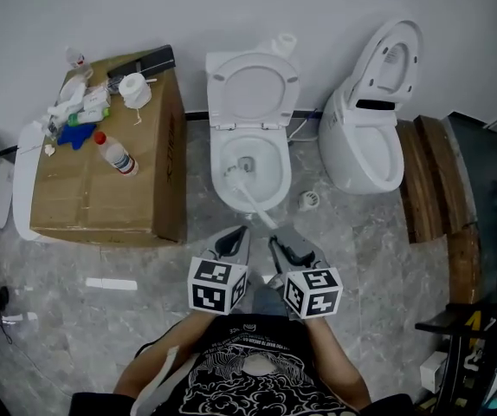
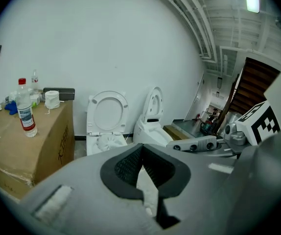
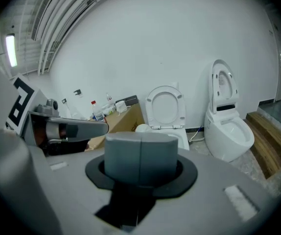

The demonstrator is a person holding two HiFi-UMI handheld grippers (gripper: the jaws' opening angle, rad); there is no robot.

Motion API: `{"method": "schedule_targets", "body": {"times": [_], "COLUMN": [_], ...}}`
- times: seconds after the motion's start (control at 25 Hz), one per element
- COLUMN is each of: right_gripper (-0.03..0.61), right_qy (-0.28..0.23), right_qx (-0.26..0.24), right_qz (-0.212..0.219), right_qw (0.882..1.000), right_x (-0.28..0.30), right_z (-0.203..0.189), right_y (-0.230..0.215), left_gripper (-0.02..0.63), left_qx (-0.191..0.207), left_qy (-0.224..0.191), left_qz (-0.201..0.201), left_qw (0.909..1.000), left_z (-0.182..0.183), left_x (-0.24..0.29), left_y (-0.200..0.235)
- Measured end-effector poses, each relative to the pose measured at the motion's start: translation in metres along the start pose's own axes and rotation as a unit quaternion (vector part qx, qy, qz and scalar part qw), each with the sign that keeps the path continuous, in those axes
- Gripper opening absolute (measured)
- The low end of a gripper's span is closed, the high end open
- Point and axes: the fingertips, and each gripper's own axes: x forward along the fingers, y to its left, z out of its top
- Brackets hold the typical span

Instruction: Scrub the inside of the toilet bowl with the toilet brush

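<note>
White plastic toilet brush (image 1: pixel 247 191): bristly head down in white toilet bowl (image 1: pixel 285 172), straight ahead of both claws. Handle leans back, end just in front of right claw (image 1: pixel 275 242). Right claw pressed together, nothing seen between. Left claw (image 1: pixel 242 231) tips together, holding nothing. Brown cardboard box (image 1: pixel 101 189) off to its left.

The white toilet bowl (image 1: pixel 284 167) stands open on the floor, with its seat and lid tipped up against the wall. The white toilet brush (image 1: pixel 250 198) has its head down inside the bowl, and its handle slants out over the front rim.
</note>
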Motion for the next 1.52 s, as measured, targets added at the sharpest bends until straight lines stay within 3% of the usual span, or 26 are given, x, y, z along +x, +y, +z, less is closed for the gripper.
{"method": "schedule_targets", "body": {"times": [0.32, 0.76, 1.04, 1.2, 1.52], "right_gripper": [0.153, 0.153, 0.153, 0.153, 0.153], "right_qy": [0.024, 0.097, 0.145, 0.170, 0.221], "right_qx": [-0.002, -0.021, -0.050, -0.075, -0.088], "right_qz": [0.025, 0.074, 0.122, 0.142, 0.151], "right_qw": [0.999, 0.992, 0.981, 0.972, 0.959], "right_x": [0.052, 0.126, 0.167, 0.191, 0.233], "right_z": [0.015, 0.022, 0.012, 0.002, -0.029], "right_y": [-0.033, -0.123, -0.153, -0.166, -0.173], "left_gripper": [-0.006, -0.005, -0.005, -0.005, -0.002], "left_qx": [-0.025, -0.047, -0.065, -0.054, -0.075], "left_qy": [0.012, 0.052, 0.041, 0.038, 0.060], "left_qz": [0.028, 0.086, 0.134, 0.154, 0.160], "left_qw": [0.9992, 0.9939, 0.9880, 0.9859, 0.9824], "left_z": [0.010, 0.028, 0.043, 0.052, 0.029], "left_x": [0.046, 0.137, 0.178, 0.197, 0.219], "left_y": [0.028, 0.047, 0.071, 0.086, 0.107]}}
